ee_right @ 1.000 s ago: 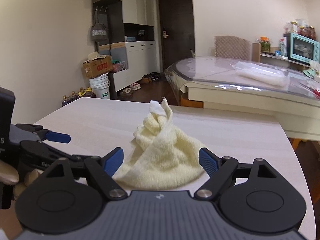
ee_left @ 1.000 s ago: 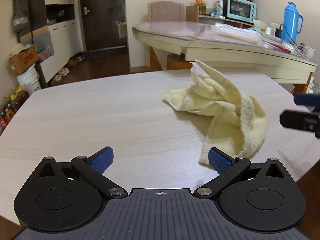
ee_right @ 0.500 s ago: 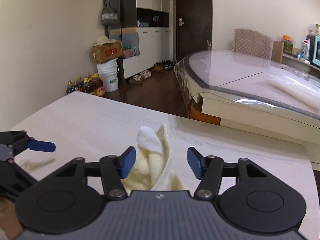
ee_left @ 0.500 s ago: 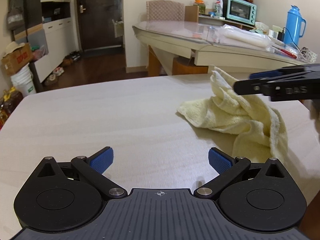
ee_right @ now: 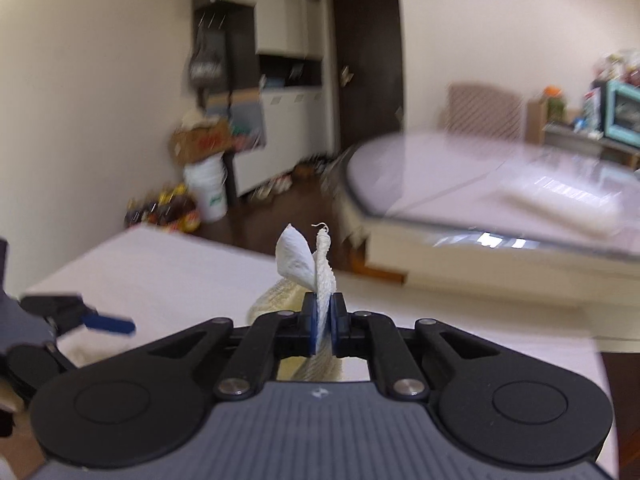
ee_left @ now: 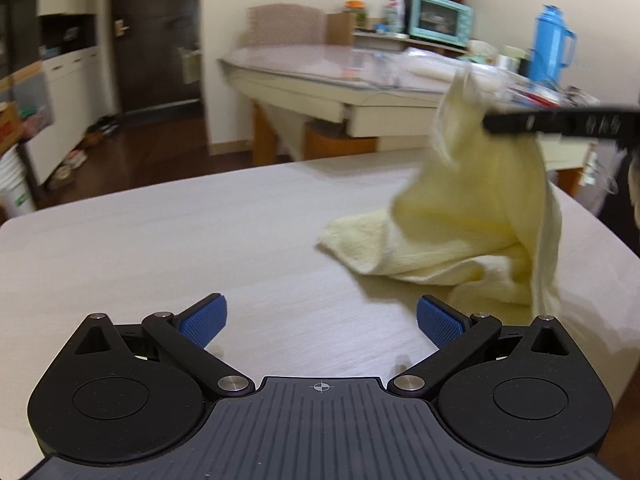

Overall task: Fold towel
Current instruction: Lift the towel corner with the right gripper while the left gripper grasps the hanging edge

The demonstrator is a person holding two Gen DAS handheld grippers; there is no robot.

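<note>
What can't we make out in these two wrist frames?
- Pale yellow terry towel: motion-blurred in left wrist view; its right edge is hard to trace.
- Same towel in right wrist view: mostly hidden behind the right gripper, only the pinched corner shows.
- Left gripper: blurred in right wrist view.
- Light wood table: near edge hidden by gripper bodies.

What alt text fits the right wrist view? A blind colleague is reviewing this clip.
The right gripper is shut on a corner of the towel, whose white tag sticks up above the pads. Below lies a pale table, with the open left gripper at the left edge and a blurred room behind.
</note>
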